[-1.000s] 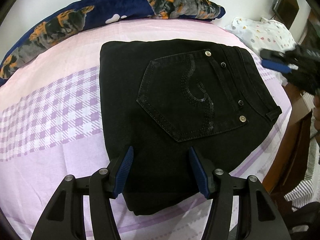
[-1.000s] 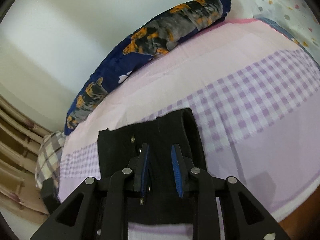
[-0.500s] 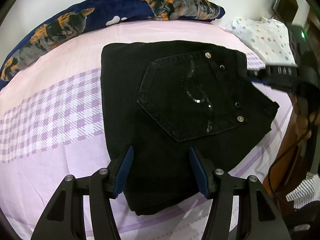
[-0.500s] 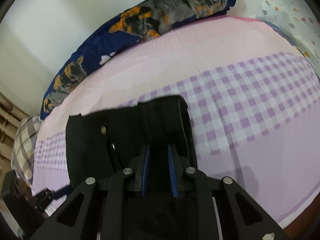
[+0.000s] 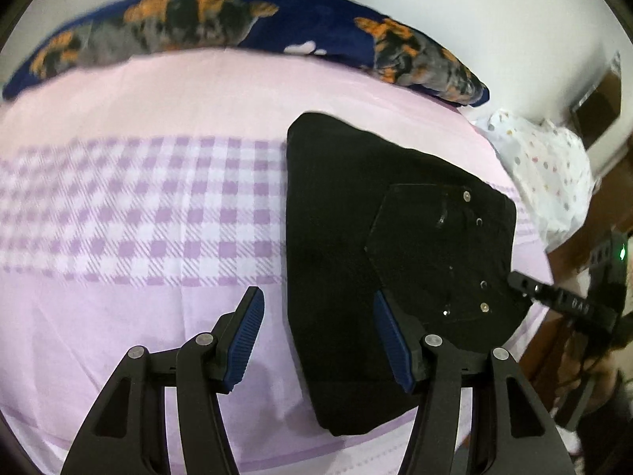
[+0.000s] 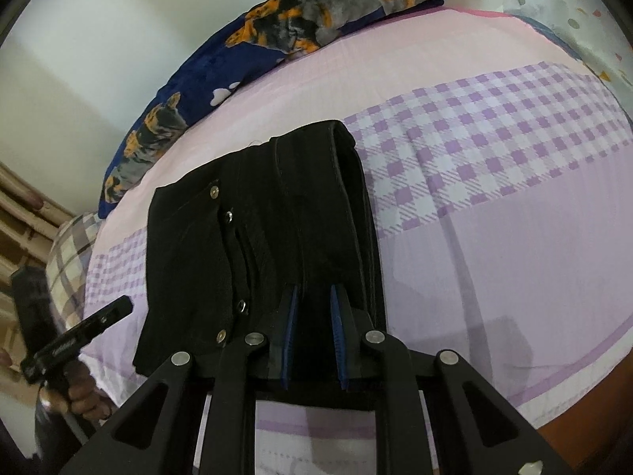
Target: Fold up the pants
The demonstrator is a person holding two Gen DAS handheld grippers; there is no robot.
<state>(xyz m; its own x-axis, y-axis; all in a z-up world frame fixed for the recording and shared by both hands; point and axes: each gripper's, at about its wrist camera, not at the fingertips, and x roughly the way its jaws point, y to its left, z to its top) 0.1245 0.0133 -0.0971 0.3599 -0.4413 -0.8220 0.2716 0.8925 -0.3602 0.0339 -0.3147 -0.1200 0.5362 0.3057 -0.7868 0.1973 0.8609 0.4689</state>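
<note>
The black pants (image 5: 356, 245) lie folded into a compact stack on the pink and purple bed sheet (image 5: 118, 206), back pocket with metal studs facing up. My left gripper (image 5: 316, 316) is open; its right finger is over the stack's near edge, its left finger over bare sheet. In the right wrist view the pants (image 6: 257, 229) show their folded edge and waistband. My right gripper (image 6: 312, 308) has its jaws nearly closed on the stack's near edge. The right gripper (image 5: 561, 301) also shows at the pants' right edge in the left wrist view.
A long navy pillow (image 5: 237, 27) with orange and grey dog prints lies along the wall. A white spotted cloth (image 5: 546, 166) sits at the right bed corner. The bed's edge and brown floor (image 6: 585, 427) are close on the right. A plaid cloth (image 6: 67, 261) lies far left.
The left gripper has swung left, so the pants now sit right of its centre. The right gripper has come down onto the pants' edge and its jaws have narrowed.
</note>
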